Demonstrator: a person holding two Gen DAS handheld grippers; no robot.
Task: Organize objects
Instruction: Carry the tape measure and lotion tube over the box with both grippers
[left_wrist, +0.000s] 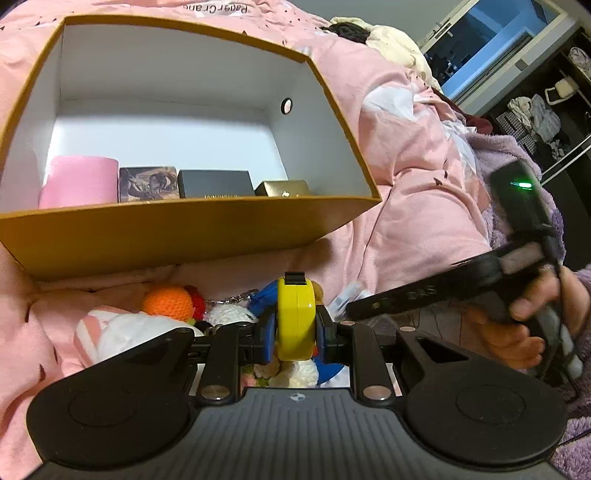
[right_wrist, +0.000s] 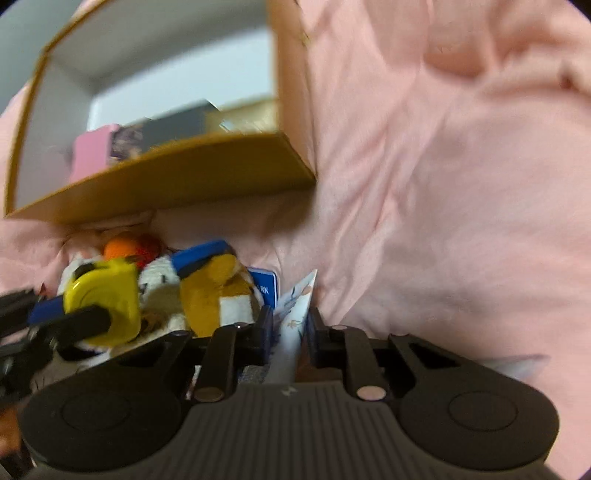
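Observation:
My left gripper (left_wrist: 295, 332) is shut on a yellow tape measure (left_wrist: 295, 317), held just above a pile of small toys on the pink bedding. The tape measure also shows in the right wrist view (right_wrist: 105, 306). An open tan box (left_wrist: 192, 225) lies ahead, holding a pink roll (left_wrist: 79, 181), a printed box (left_wrist: 147, 182), a black box (left_wrist: 216, 183) and a gold box (left_wrist: 282, 188). My right gripper (right_wrist: 290, 328) is shut on a white printed packet (right_wrist: 293, 317) beside a plush duck (right_wrist: 218, 288).
The pile holds an orange crochet ball (left_wrist: 168, 301), white crochet toys (left_wrist: 229, 314) and a blue card (right_wrist: 266, 288). Pink bedding (right_wrist: 443, 184) surrounds everything. A shelf with clothes (left_wrist: 535, 114) stands at the far right.

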